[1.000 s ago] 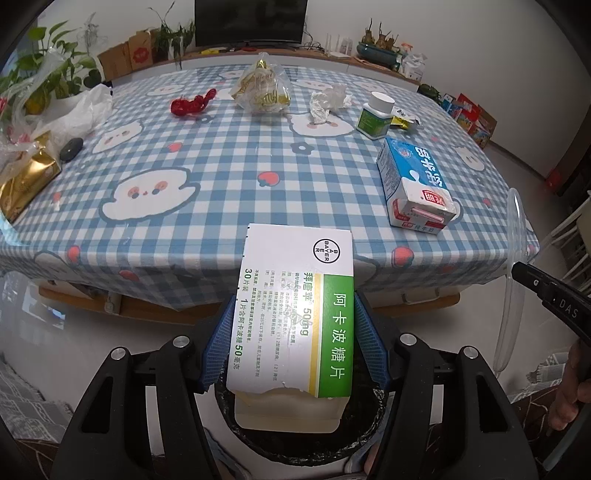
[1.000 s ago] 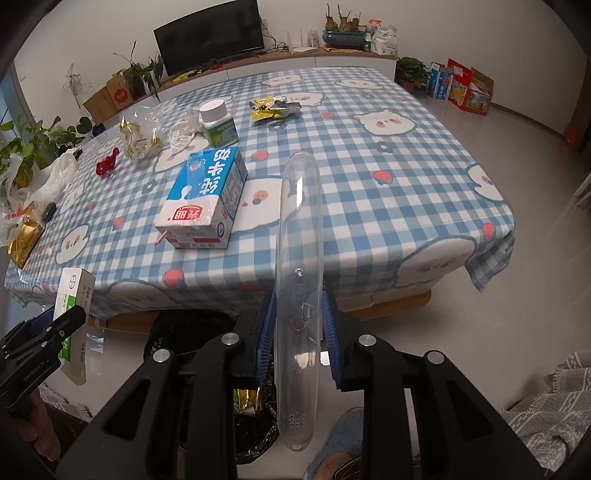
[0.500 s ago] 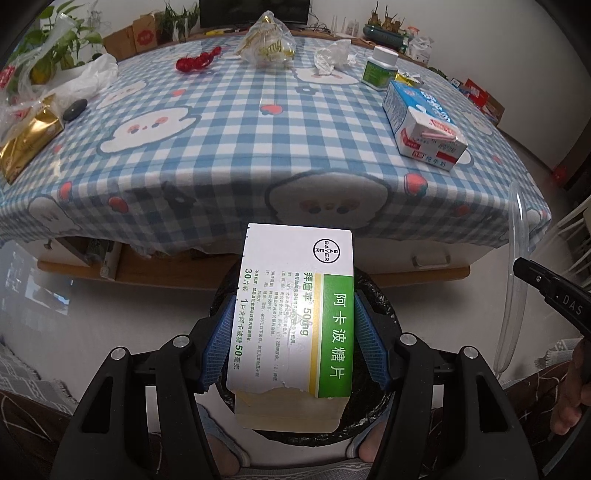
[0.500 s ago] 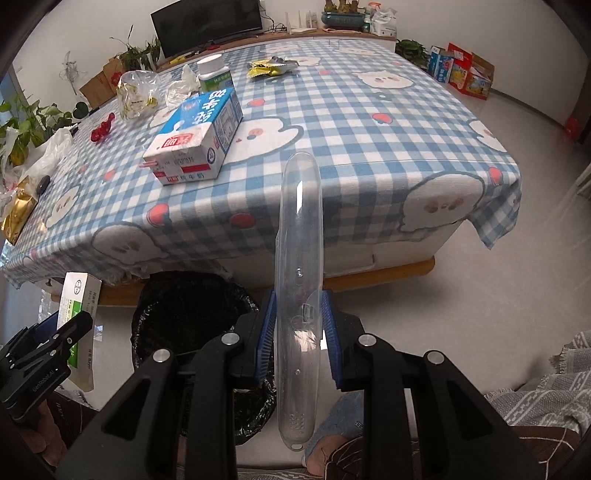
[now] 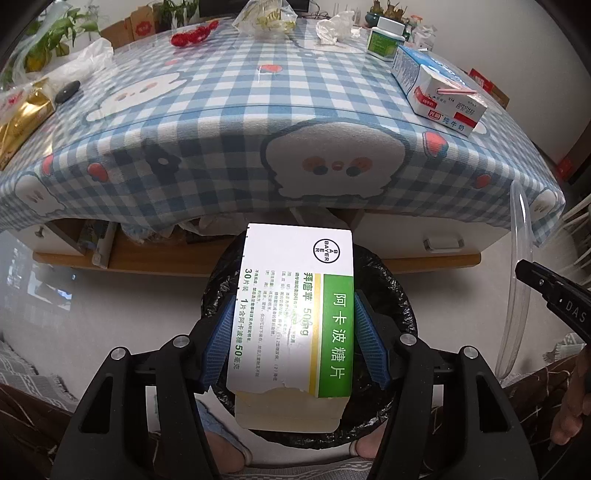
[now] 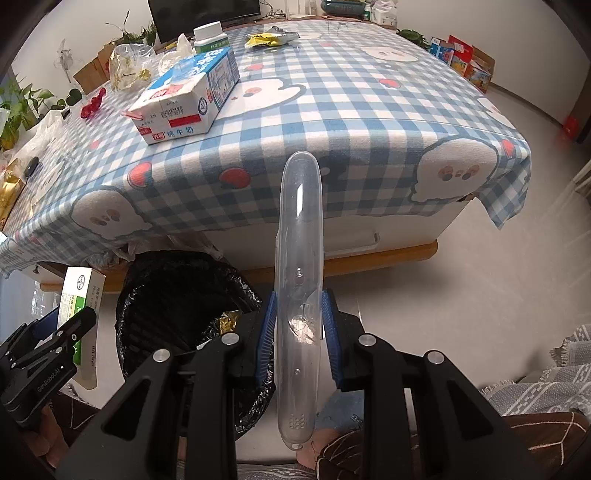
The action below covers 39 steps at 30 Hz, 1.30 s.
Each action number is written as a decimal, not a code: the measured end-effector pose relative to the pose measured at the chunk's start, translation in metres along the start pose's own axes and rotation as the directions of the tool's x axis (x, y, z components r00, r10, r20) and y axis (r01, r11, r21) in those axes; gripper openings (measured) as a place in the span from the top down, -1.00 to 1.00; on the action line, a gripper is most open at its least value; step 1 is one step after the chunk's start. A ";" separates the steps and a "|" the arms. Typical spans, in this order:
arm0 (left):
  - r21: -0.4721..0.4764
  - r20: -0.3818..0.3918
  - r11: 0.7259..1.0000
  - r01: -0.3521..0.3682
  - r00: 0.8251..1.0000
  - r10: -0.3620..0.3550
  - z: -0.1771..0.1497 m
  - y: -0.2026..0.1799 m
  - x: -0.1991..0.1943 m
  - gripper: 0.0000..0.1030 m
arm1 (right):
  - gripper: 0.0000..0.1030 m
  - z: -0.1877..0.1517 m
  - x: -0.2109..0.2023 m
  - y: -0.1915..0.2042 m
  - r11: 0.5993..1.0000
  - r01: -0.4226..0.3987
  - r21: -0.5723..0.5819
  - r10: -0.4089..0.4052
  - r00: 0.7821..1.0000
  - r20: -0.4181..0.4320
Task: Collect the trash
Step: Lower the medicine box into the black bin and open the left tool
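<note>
Two grippers are recorded, each loaded. The left gripper (image 5: 293, 345) is clamped across the width of a white-and-green medicine box (image 5: 295, 321), its blue pads (image 5: 218, 343) pressed on both long sides; the box is held directly over the mouth of the black-lined trash bin (image 5: 400, 295) on the floor. The right gripper (image 6: 298, 332) is pinched almost fully together on a long clear plastic case (image 6: 299, 280), gripped low on its length so that most of it stands out beyond the fingers; it is held to the right of the bin (image 6: 162, 291), over bare floor rather than over the opening.

Still listed on the checked tablecloth (image 6: 369, 110): a milk carton (image 6: 184, 103), a white-capped bottle (image 5: 384, 38), a clear bag (image 5: 264, 18), crumpled tissue (image 5: 338, 29), red scraps (image 5: 192, 35), yellow wrappers (image 6: 271, 38).

Risks judged from here: the clear case, if released where it is, would likely miss the bin, its position being off to one side. Its long overhang could strike the rim and tip out. The box, released tilted, could catch on the liner edge.
</note>
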<state>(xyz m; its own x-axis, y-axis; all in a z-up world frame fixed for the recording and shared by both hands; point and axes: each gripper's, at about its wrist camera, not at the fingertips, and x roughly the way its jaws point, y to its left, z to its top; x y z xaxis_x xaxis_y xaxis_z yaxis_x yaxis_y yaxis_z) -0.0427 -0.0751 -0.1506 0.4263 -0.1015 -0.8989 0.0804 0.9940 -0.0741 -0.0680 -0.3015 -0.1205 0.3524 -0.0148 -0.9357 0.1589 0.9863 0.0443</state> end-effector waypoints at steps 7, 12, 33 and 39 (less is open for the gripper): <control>-0.007 -0.027 1.000 -0.009 1.000 0.009 -0.004 0.005 0.021 -0.17 | 0.53 -0.003 0.022 0.001 1.000 0.005 0.006 -0.005 0.999 -0.038; -0.005 -0.041 1.000 -0.011 0.999 0.011 -0.007 0.005 0.035 -0.17 | 0.53 -0.003 0.039 0.001 1.000 0.014 0.015 -0.013 0.997 -0.072; 0.054 -0.101 0.999 0.002 0.995 0.003 -0.011 -0.025 0.089 -0.17 | 0.53 -0.010 0.084 -0.003 0.998 0.051 0.028 -0.046 0.987 -0.154; 0.064 -0.090 0.998 0.009 0.996 -0.003 -0.010 -0.029 0.089 -0.19 | 0.53 -0.010 0.088 -0.004 0.998 0.055 0.035 -0.048 0.985 -0.163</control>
<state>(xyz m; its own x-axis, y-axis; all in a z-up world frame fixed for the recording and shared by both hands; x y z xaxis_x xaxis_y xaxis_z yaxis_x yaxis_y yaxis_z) -0.0164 -0.1127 -0.2331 0.3431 -0.1002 -0.9339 0.1413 0.9885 -0.0542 -0.0465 -0.3051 -0.2061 0.1893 -0.0354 -0.9813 0.2102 0.9776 0.0053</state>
